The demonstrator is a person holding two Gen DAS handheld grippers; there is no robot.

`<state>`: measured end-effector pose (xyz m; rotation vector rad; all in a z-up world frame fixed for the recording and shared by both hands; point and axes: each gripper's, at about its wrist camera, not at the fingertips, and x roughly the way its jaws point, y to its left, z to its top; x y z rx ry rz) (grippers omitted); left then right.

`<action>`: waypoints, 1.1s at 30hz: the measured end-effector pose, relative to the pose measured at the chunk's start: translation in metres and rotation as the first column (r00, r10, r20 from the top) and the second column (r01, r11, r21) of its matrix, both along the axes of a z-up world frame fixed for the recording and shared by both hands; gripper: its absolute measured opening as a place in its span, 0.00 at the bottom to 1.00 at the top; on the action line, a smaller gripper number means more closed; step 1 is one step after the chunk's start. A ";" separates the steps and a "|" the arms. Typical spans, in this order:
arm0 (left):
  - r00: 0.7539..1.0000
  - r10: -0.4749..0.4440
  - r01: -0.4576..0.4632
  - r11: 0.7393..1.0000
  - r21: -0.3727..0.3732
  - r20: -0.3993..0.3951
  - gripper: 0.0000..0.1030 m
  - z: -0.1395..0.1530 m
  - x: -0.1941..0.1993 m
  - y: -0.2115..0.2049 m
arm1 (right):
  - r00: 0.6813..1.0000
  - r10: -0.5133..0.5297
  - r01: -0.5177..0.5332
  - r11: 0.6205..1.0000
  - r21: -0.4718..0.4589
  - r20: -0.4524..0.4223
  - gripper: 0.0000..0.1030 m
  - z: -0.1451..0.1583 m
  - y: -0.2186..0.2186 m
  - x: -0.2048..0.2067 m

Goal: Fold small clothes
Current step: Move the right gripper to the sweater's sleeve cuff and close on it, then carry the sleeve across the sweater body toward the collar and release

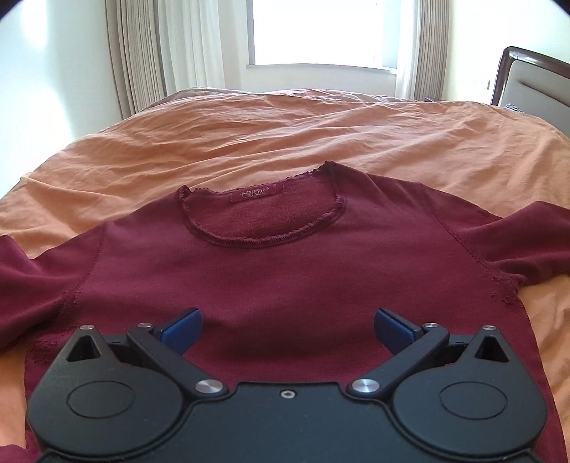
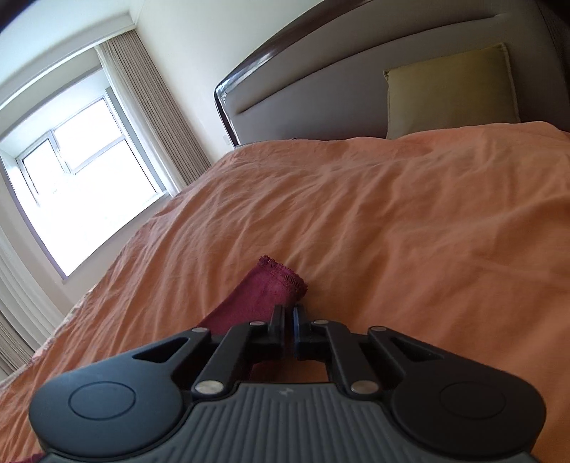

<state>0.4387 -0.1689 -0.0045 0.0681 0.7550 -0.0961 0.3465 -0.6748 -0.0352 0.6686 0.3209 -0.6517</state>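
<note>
A dark red knit top (image 1: pixel 270 270) lies flat on the orange bedspread (image 1: pixel 285 131), neckline and label facing away from me and sleeves spread to both sides. My left gripper (image 1: pixel 288 327) hovers over the chest of the top, its blue pads (image 1: pixel 181 329) wide apart with nothing between them. In the right wrist view my right gripper (image 2: pixel 290 315) is shut, and the lace-edged cuff of the red sleeve (image 2: pixel 278 285) sticks up just past its fingertips, pinched near its end. The rest of the top is hidden behind the right gripper's body.
The orange bedspread (image 2: pixel 392 220) stretches wide and wrinkled on all sides. A padded headboard (image 2: pixel 320 82) with a yellow-green pillow (image 2: pixel 449 89) stands at the bed's end. A bright window (image 1: pixel 320 32) with curtains lies beyond the far side.
</note>
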 end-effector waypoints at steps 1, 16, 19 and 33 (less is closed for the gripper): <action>1.000 -0.006 0.006 1.000 0.000 -0.006 1.00 -0.001 0.000 0.000 | 1.000 0.001 -0.001 1.000 0.014 -0.017 0.05 -0.003 -0.003 -0.002; 0.999 0.000 0.003 0.997 -0.083 0.037 0.99 0.044 -0.012 0.025 | 0.988 0.153 -0.154 0.921 -0.358 -0.032 0.05 0.088 0.085 0.026; 0.998 0.020 -0.014 0.996 -0.091 0.062 0.99 0.062 -0.014 0.038 | 0.970 0.241 -0.223 0.874 -0.433 -0.013 0.05 0.120 0.127 0.039; 0.979 0.164 -0.152 0.983 -0.107 0.117 0.99 0.090 -0.031 0.130 | 0.678 0.735 -0.596 0.533 -0.601 -0.021 0.04 0.178 0.385 0.083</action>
